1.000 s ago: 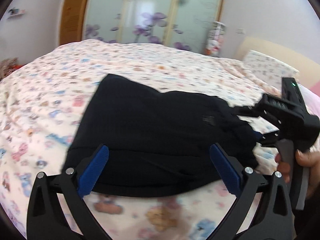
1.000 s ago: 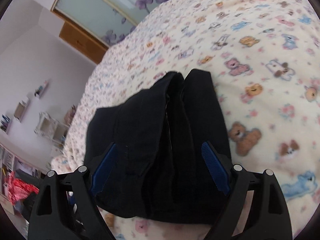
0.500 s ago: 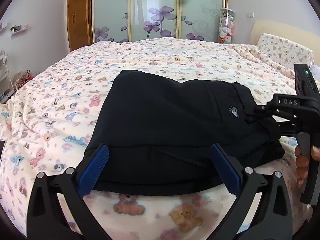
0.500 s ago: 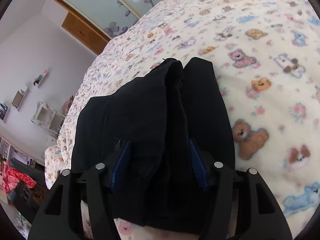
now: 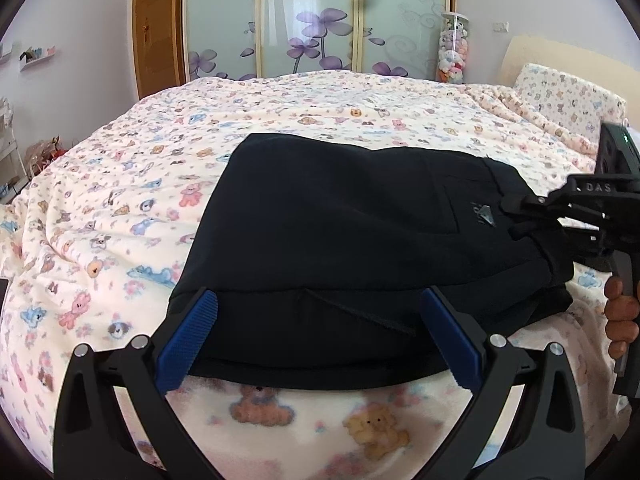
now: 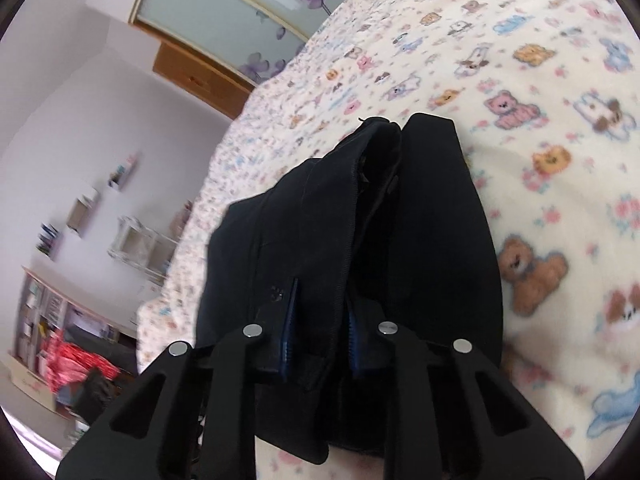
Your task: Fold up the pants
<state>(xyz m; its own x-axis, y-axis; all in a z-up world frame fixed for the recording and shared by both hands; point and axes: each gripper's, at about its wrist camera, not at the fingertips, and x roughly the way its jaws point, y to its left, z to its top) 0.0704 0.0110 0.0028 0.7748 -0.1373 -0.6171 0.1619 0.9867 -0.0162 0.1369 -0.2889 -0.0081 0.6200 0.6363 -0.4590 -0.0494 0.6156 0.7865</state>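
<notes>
Left wrist view: your left gripper (image 5: 318, 330) has its jaws wide apart, 2 blue ribbed pads (image 5: 188, 344) straddling the near edge of the folded black fabric pants (image 5: 340, 240), nothing pinched. Pants lie on the cream teddy-bear print blanket (image 5: 120, 208), centre frame. At 3 o'clock your right gripper (image 5: 516, 216) bites the pants' edge, your right hand (image 5: 620, 316) on its handle. Right wrist view: jaws clamped on a thick fold of the pants (image 6: 320, 332), fabric bunched between the pads (image 6: 289, 316); pants run toward 12 o'clock. Frosted glass wardrobe doors with purple flowers (image 5: 316, 20) at 12 o'clock, brown wooden door (image 5: 160, 36) at 11.
</notes>
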